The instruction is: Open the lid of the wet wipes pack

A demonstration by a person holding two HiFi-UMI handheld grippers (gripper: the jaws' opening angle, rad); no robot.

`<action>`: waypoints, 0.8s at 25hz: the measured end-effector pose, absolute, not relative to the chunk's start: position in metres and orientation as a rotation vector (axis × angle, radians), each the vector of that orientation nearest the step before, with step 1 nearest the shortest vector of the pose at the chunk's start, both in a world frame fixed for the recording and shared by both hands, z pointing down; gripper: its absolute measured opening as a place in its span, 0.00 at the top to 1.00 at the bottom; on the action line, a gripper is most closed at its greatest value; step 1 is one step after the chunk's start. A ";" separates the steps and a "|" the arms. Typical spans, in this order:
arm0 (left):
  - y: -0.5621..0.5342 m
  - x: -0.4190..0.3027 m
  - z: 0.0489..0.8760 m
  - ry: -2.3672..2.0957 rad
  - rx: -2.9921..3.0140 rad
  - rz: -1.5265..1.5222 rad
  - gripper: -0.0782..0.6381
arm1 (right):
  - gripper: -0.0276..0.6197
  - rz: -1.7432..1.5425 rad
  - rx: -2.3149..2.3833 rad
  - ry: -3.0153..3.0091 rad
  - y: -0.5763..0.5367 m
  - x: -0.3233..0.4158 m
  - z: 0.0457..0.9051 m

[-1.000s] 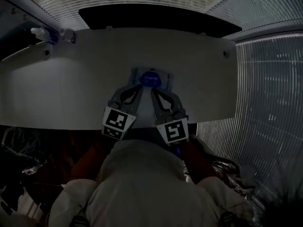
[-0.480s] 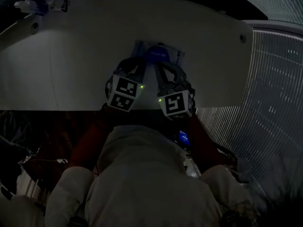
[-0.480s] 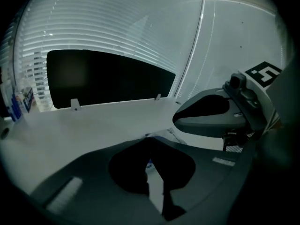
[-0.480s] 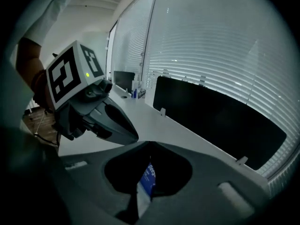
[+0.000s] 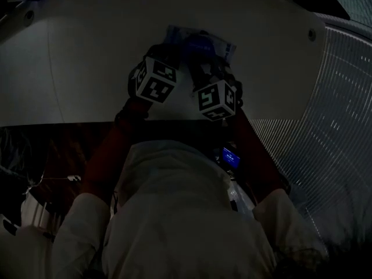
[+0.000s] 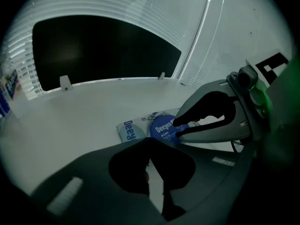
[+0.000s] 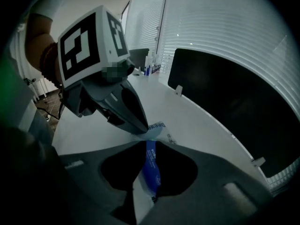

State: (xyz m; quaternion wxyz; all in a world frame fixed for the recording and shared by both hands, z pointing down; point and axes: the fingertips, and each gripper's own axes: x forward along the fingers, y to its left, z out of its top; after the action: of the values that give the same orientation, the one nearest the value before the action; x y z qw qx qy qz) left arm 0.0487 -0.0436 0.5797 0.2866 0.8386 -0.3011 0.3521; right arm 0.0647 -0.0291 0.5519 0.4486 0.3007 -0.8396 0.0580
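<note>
Wet wipes pack (image 6: 128, 131) on table (image 6: 70, 111); right tool (image 7: 146, 145), jaws just opening, straddles its blue lid (image 6: 162, 125); left tool (image 6: 150, 142) clenched, empty.

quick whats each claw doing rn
Left claw: closed, holding nothing.
Right claw: jaws have just been opening, now open, with the pack's blue lid between them, not gripped.

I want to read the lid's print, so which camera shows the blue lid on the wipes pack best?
The left gripper view: the round blue lid faces the camera, print visible. The right gripper view shows only a narrow blue strip; the head view, a dim, dark patch.
</note>
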 end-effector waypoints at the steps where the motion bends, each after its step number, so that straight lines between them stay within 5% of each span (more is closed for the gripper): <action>1: -0.044 0.050 0.583 -0.800 2.243 0.948 0.89 | 0.85 0.143 0.719 -2.064 -0.027 0.066 0.558; 20: -0.040 0.053 0.604 -0.777 2.278 1.185 0.89 | 0.78 0.031 0.501 -1.906 -0.016 0.077 0.601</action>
State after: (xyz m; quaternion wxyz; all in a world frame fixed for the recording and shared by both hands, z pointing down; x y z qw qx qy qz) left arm 0.0527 -0.0403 0.6039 0.2276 0.8268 -0.2820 0.4301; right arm 0.0774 -0.0156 0.6008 0.5524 0.2120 -0.8061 0.0133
